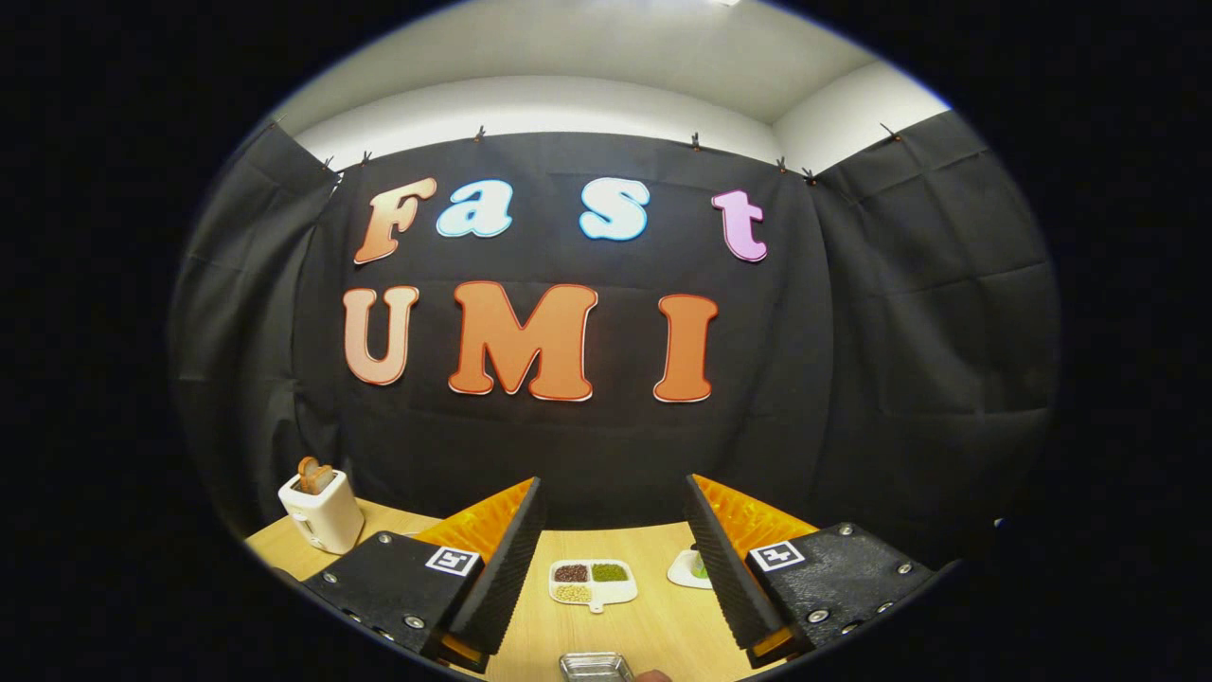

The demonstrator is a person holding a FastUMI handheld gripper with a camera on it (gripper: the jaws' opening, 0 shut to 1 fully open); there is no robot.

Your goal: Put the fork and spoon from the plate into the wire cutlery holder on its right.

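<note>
My gripper (pixel 614 502) is held high above the wooden table (pixel 530 635), open, with a wide gap and nothing between its fingers. Below the fingers, at the near side of the table, the corner of a metal tray-like thing (pixel 595 665) shows; I cannot tell what it is. The fork, spoon, plate and wire cutlery holder cannot be made out here.
A white toaster (pixel 320 511) with bread in it stands at the table's far left. A white divided dish (pixel 594 582) of beans or grains lies between the fingers, farther off. A small white dish (pixel 689 568) with something green peeks past the right finger.
</note>
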